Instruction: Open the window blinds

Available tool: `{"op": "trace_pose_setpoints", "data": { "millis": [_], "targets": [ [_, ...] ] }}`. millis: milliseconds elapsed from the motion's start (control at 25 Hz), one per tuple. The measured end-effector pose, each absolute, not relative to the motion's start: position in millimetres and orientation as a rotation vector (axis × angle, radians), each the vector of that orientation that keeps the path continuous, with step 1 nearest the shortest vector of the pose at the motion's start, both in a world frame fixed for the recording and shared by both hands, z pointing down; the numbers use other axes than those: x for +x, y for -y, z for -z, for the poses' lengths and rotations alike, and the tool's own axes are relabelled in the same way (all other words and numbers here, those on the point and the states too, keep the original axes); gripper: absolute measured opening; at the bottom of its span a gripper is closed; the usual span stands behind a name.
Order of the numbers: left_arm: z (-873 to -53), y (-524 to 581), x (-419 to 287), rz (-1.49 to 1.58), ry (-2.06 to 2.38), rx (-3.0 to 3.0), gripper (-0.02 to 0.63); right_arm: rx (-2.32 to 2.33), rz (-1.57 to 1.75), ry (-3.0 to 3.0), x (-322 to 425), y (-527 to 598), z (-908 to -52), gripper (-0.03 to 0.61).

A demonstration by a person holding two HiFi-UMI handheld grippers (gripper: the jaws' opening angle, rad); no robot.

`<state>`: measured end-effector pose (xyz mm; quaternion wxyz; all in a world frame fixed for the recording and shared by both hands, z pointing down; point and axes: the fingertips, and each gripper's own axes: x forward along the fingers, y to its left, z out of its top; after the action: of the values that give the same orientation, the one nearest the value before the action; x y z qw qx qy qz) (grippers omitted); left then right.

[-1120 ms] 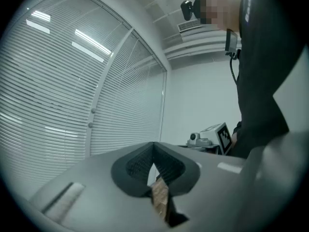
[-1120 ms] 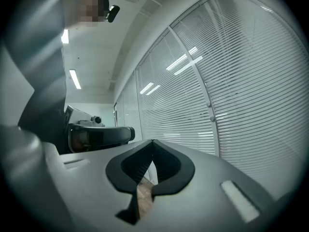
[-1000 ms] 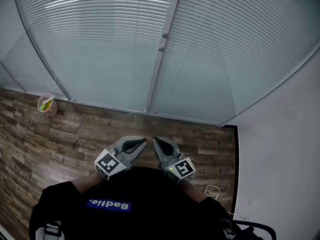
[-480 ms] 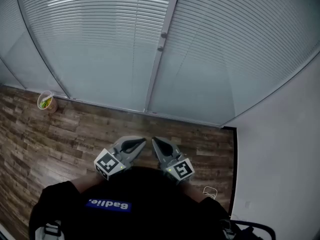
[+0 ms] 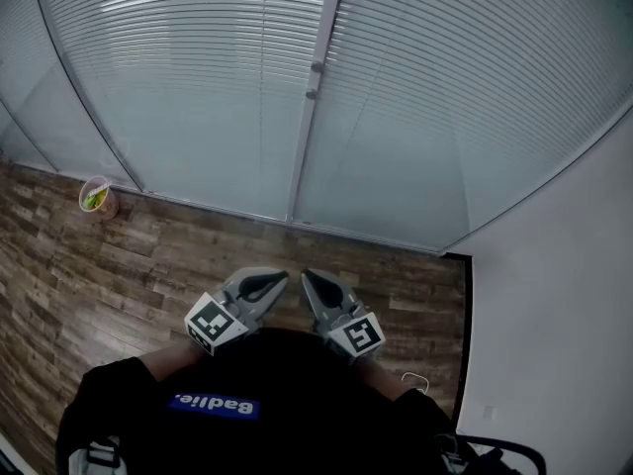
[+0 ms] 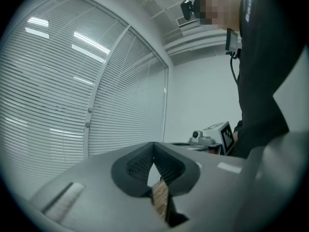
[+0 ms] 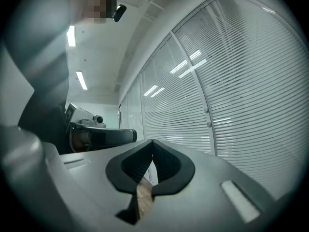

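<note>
Brown wood-plank flooring [image 5: 89, 265] ran up to a row of tall pale window panels [image 5: 198, 97], which were divided by a slim grey metal post [image 5: 302, 156]. Long ceiling strip lights [image 7: 81, 80] glowed overhead and were mirrored in the panels. A plain white wall [image 5: 554, 295] closed the right side, and a small round cup [image 5: 97, 197] stood on the floor by the windows.

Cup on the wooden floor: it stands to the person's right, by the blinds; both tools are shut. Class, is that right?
No. The head view shows the cup to the person's left, not right. It is on the wooden floor by the blinds; left tool and right tool are shut.
</note>
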<state>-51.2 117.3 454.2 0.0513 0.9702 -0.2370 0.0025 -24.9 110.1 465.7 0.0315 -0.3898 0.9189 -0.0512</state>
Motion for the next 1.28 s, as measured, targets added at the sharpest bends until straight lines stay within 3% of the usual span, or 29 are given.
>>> {"op": "trace_pose_setpoints", "data": {
  "millis": [720,1280],
  "targets": [
    [-457.2,-119.6,-11.0,-0.036,0.852,2.926,0.000,-1.182,0.202,-2.812,30.7,-117.8,-479.4,0.003],
    [-448.8,-14.0,-26.0,0.052,0.844,2.995,0.000,-1.398,0.225,-2.794,33.9,-44.0,-488.0,0.003]
  ]
}}
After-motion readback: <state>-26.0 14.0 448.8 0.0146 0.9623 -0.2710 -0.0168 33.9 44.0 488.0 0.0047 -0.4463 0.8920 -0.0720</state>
